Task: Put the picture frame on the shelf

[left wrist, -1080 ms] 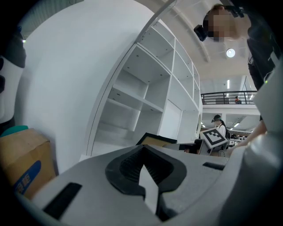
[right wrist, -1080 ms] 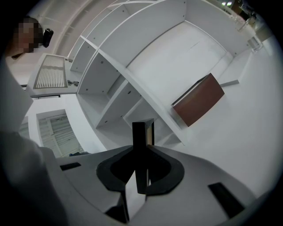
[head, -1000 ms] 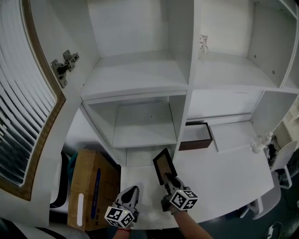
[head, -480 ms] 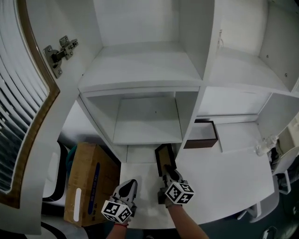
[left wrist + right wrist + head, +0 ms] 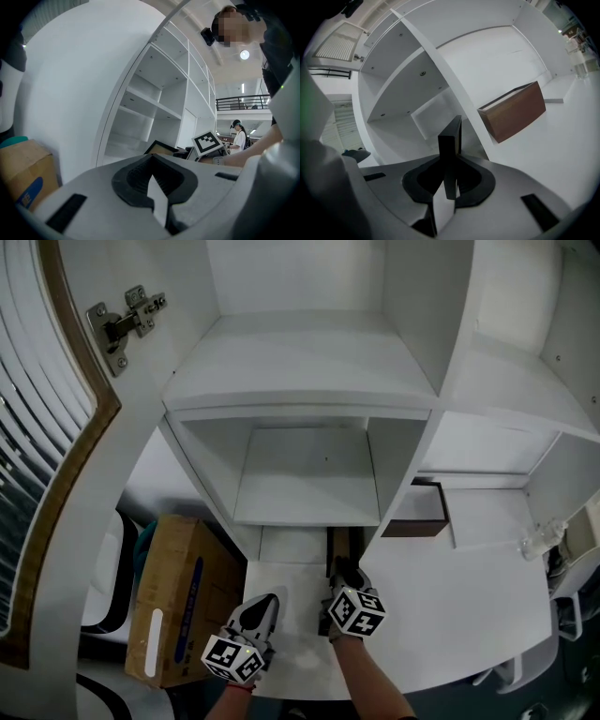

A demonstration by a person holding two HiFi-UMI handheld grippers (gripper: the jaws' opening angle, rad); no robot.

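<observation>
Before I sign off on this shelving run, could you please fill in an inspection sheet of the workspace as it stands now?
Surface: white desk, bare where it shows, below a white shelf unit with empty bays.
Job's things: picture frame held upright in front of the lowest bay.
Clutter: brown box on the desk; small clear item at the right, too small to identify.
Grippers: right gripper shut on the picture frame; left gripper shut, nothing in it.
Cables: nothing seen.
Surroundings: cardboard box beside the desk; open slatted door at the left; a person in the background.
</observation>
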